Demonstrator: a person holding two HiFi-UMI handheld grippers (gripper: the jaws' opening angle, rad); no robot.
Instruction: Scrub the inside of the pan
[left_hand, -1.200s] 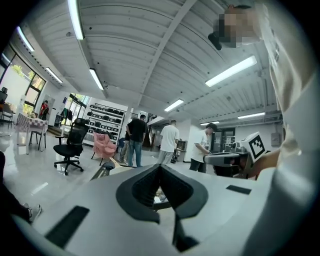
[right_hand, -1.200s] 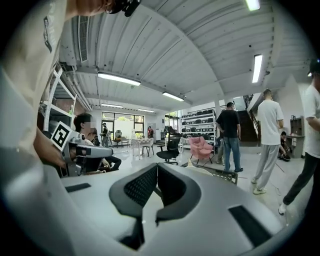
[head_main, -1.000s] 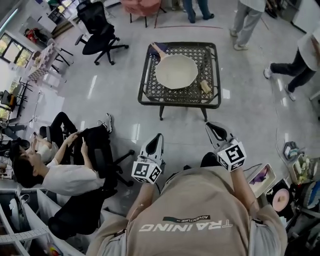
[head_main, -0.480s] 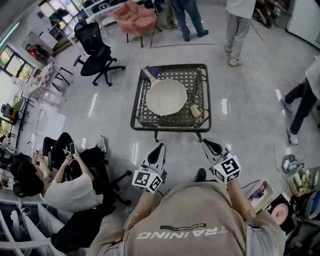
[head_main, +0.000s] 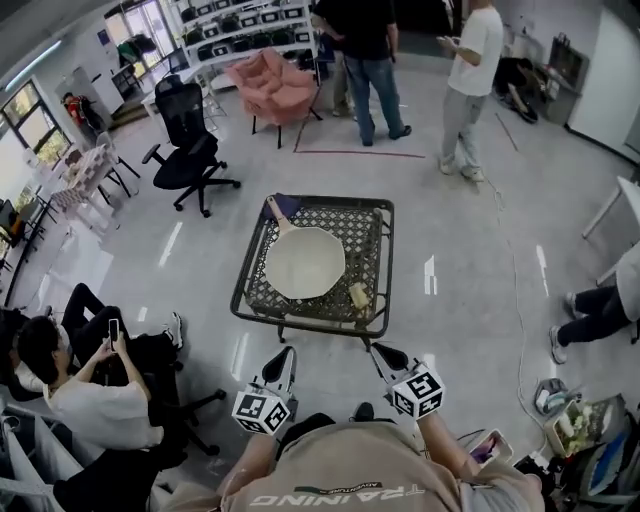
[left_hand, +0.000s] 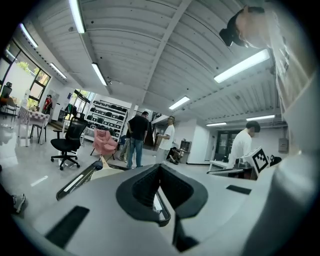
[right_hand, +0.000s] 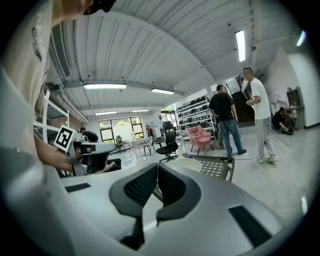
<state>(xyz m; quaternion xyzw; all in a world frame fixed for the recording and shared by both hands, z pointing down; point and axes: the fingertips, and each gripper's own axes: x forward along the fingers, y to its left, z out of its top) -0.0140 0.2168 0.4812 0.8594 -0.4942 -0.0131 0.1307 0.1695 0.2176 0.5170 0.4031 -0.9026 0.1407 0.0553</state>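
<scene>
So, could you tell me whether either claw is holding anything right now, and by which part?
Nothing is held: the left claw and the right claw are both shut and empty.

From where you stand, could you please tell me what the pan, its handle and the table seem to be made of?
Pan: probably coated metal; its inside looks matt cream-white.
Handle: looks like wood, pale tan.
Table: likely metal or woven plastic; dark frame, open lattice top, too small to tell which.
</scene>
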